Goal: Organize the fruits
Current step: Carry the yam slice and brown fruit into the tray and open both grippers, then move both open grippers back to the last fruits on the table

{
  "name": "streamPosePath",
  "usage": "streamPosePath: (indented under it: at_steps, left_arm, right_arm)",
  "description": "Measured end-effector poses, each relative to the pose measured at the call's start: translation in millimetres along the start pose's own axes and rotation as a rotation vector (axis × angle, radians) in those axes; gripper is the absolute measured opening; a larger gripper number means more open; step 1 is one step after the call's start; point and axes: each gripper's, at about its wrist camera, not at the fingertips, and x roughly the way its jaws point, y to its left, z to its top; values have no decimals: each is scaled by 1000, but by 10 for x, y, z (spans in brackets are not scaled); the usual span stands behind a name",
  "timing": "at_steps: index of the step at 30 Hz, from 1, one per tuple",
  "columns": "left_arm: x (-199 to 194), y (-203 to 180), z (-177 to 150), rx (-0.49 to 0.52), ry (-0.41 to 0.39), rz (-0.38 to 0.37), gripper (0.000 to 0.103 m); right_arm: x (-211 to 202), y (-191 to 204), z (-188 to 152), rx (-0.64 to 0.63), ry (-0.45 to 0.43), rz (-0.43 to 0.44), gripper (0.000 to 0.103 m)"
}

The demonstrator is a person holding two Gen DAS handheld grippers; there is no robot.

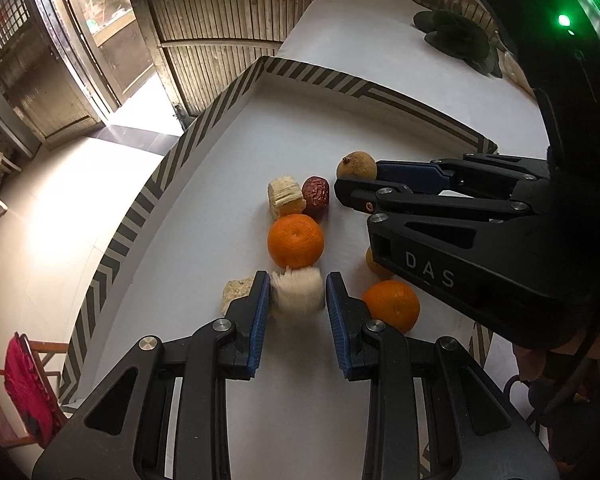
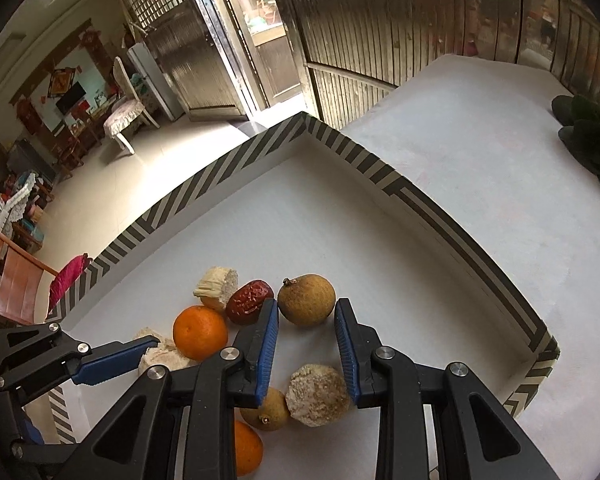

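A shallow white tray with a striped rim [image 1: 220, 92] [image 2: 380, 168] holds the fruit. My left gripper [image 1: 296, 300] is open around a pale fibrous chunk [image 1: 298, 294], beside an orange [image 1: 296, 240]. A second orange [image 1: 392, 304], a red date [image 1: 316, 194] and another pale chunk [image 1: 284, 196] lie nearby. My right gripper [image 2: 306, 332] [image 1: 354, 182] is open, with a brown longan [image 2: 306, 300] [image 1: 356, 164] just beyond its tips and a rough beige ball [image 2: 318, 394] between its fingers lower down. A second longan [image 2: 264, 410] lies to its left.
Dark green leaves [image 1: 456, 38] [image 2: 588, 136] lie on the white table beyond the tray. Another beige chunk [image 1: 236, 292] sits left of my left gripper. A chair with a red cushion [image 1: 24, 384] stands off the table's left edge.
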Motion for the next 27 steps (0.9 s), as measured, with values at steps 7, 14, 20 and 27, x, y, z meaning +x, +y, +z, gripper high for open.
streamPosePath:
  at_steps: [7,14,20,27]
  left_arm:
    - [-3,4,-5,-15,3,6,29]
    - [-78,14,-13,-14,-15,18,45]
    - [-207,-72,41,-5,-63,17,61]
    - [-286,-358,95,46,-85,-15,61]
  right_arm:
    - [-90,12,-16,-1,-25,5,32]
    - [-317,24,-71,21,-77,2,33]
    - [-619,-18,-232,58,-137,-21,34]
    - [-947,-226,-522,128,-169,-73,35]
